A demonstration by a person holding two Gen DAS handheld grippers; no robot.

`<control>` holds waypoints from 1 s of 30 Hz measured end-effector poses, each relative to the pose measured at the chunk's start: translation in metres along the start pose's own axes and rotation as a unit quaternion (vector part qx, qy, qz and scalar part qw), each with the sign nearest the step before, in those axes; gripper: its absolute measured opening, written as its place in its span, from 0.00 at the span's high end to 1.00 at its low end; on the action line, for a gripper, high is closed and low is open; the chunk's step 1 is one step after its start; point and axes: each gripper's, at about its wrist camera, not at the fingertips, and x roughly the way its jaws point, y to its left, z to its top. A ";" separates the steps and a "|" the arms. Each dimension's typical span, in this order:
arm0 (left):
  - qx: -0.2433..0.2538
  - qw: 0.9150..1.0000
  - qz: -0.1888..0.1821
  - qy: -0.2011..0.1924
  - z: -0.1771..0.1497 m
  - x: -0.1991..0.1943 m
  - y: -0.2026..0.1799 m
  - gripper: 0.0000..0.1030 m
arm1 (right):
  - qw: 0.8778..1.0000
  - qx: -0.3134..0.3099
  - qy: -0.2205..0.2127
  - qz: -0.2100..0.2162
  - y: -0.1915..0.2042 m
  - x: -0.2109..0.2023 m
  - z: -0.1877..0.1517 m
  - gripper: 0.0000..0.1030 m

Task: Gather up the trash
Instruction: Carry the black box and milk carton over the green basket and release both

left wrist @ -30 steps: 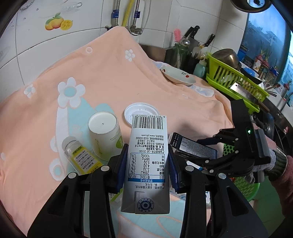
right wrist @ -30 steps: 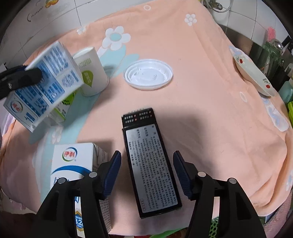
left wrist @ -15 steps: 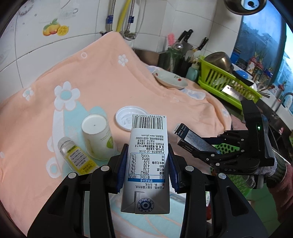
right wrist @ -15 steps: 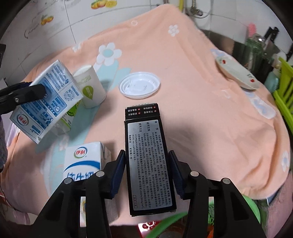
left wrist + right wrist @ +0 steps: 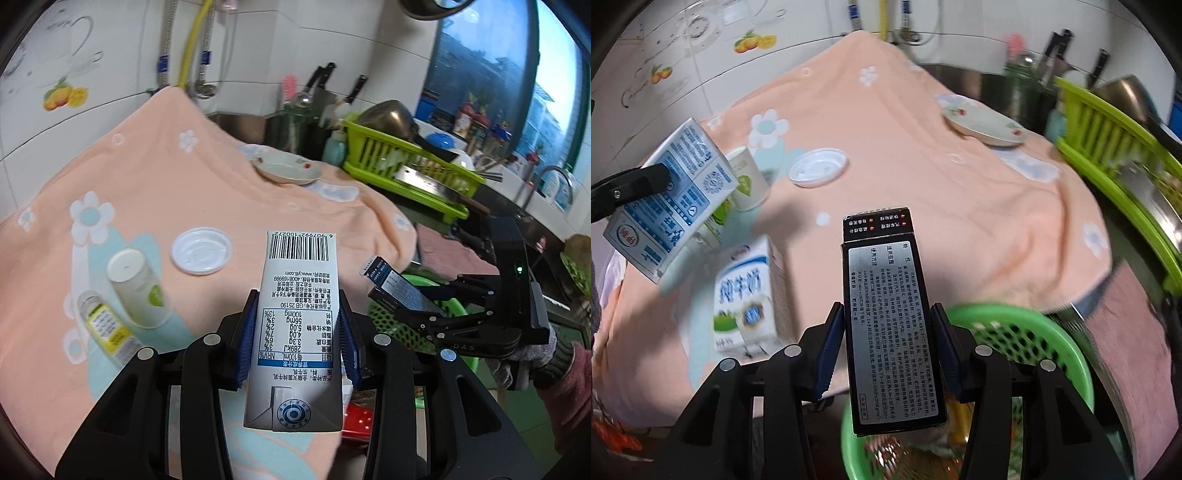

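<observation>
Now lifted off the towel (image 5: 960, 192), black box (image 5: 886, 314) hangs over green basket (image 5: 1034, 343).

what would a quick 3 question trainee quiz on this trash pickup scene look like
1. True or false: the left hand-held gripper is shut on a milk carton.
2. What does the right hand-held gripper hold? A) white lid B) black box C) paper cup
3. Fill in: below the black box, off the table edge, sits a green ____.

Key
1. True; its blue pads press both sides of the carton.
2. B; the white lid and the paper cup lie on the peach cloth.
3. basket
</observation>
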 end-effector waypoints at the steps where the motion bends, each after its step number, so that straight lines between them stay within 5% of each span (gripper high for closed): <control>1: 0.002 1.000 -0.003 0.000 0.000 0.000 -0.004 0.62 | 1.000 0.005 0.000 -0.003 -0.004 -0.002 -0.004 0.55; 16: 0.047 0.998 -0.044 0.020 -0.007 0.019 -0.071 0.62 | 0.994 0.079 0.025 -0.078 -0.067 -0.018 -0.073 0.54; 30: 0.079 0.993 -0.077 0.051 -0.013 0.053 -0.128 0.62 | 0.988 0.125 0.000 -0.094 -0.100 -0.048 -0.096 0.47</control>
